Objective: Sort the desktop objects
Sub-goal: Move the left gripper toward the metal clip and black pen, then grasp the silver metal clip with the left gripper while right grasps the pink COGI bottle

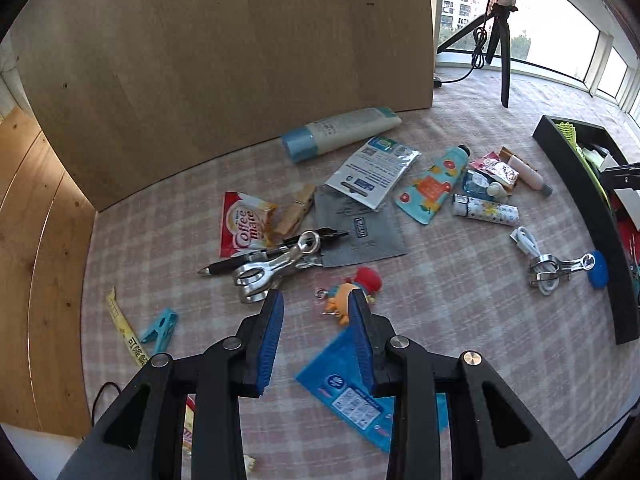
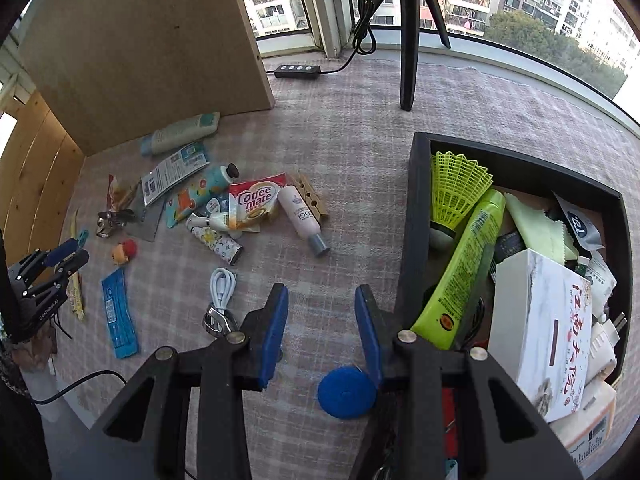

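While both claws hung apart and empty over the checked surface (image 2: pixel 352 152), the clutter lay spread around one landmark, the black tray (image 2: pixel 416 216). The right claw (image 2: pixel 322 300) hovered just beside the tray's near wall, its blue pads wide open, with a round blue disc (image 2: pixel 347 391) on the surface beneath it, close to the tray's corner. Inside the tray sat a yellow shuttlecock (image 2: pixel 456 188), a green tube (image 2: pixel 464 268) leaning along the wall, and a white box (image 2: pixel 544 328). Near the tray, on the open surface, lay a coiled white cable (image 2: pixel 223 286) with a metal clip (image 2: pixel 216 322) touching its near end. Farther from the tray was a heap: a creamer packet (image 2: pixel 256 200), a pink bottle (image 2: pixel 301 218), a wooden peg (image 2: pixel 310 196) and a patterned tube (image 2: pixel 216 242).

Well apart from the tray, the left claw (image 1: pixel 316 300) stood open above a small orange toy (image 1: pixel 354 290), its right pad overlapping a blue packet (image 1: pixel 344 384). Just beyond it lay a second metal clip (image 1: pixel 272 266) across a black pen (image 1: pixel 256 258), and a light blue peg (image 1: pixel 160 330) lay farther still from the tray.
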### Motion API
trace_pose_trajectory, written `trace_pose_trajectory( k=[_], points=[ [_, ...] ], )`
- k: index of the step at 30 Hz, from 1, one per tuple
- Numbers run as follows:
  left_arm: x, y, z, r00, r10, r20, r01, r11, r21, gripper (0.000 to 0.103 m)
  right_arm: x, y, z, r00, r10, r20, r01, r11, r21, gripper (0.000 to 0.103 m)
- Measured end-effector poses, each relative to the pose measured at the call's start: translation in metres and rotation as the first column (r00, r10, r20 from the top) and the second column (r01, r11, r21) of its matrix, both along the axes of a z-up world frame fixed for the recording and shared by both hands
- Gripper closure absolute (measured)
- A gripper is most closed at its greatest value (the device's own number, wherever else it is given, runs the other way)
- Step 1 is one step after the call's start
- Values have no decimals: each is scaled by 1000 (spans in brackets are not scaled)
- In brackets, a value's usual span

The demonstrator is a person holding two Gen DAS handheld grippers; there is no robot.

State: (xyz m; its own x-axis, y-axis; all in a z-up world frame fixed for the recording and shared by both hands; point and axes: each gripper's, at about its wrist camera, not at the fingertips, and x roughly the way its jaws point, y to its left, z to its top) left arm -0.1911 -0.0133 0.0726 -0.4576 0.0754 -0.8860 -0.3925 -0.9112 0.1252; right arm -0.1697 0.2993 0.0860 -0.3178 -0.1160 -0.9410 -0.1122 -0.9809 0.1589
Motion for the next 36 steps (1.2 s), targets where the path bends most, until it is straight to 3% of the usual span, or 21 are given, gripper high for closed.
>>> trace_pose_trajectory(
  k=[9,17,25,28,32,36],
  points=[
    [-36,-18,-21,993,-113,32,116,989,-96,60,-25,-16,-20,998,32,55,-33,999,15,69],
    [-50,-1,-46,966,-244,79,255,950,-179,56,-37,-17,-35,995,30,94,-32,999,16,69],
    [-65,3,-60,955,-275,112,292,938,-184,56,-51,-18,-49,992,37,120,-39,999,15,69],
    [-64,3,-65,951,-275,138,296,941,-165,58,-57,-18,-53,991,40,130,-41,999,1,69],
    [-62,3,-66,947,-275,168,298,946,-130,73,-62,-22,-57,989,63,134,-64,998,1,69],
    [-61,5,-67,947,-271,174,294,948,-123,75,-66,-25,-61,987,78,138,-79,997,5,69]
  ],
)
